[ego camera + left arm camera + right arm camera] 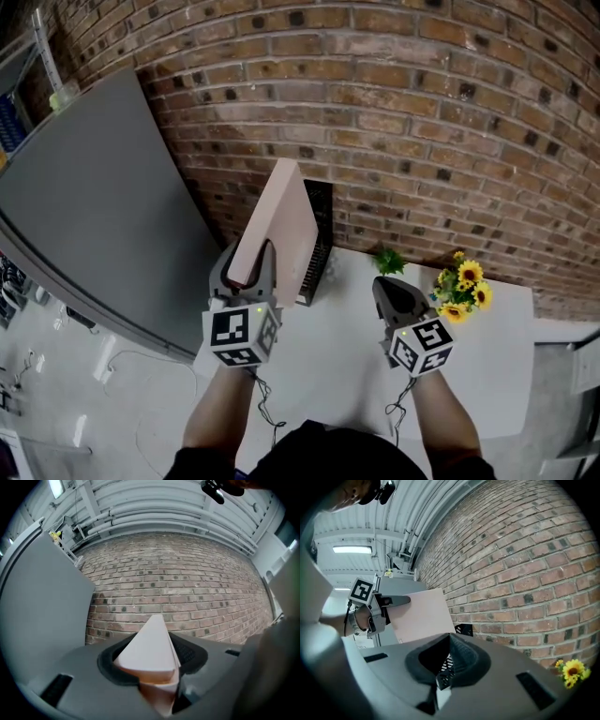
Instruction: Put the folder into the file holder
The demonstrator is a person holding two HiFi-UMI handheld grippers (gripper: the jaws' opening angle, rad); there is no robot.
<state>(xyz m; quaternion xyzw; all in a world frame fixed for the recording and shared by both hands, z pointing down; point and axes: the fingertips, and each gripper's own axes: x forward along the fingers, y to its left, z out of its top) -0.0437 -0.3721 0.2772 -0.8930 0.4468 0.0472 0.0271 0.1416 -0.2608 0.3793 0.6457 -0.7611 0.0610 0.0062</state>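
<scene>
Here the one folder point(281, 220) is held upright, tilted a little, its near edge clamped in the left gripper point(247, 269), which points about level. Just right of it stands one black mesh holder point(320, 239) against the brick wall point(422, 112). The right gripper point(394, 295) — closed, empty — hangs level over the table point(328, 366), with sunflowers point(464, 286) at its right.
</scene>
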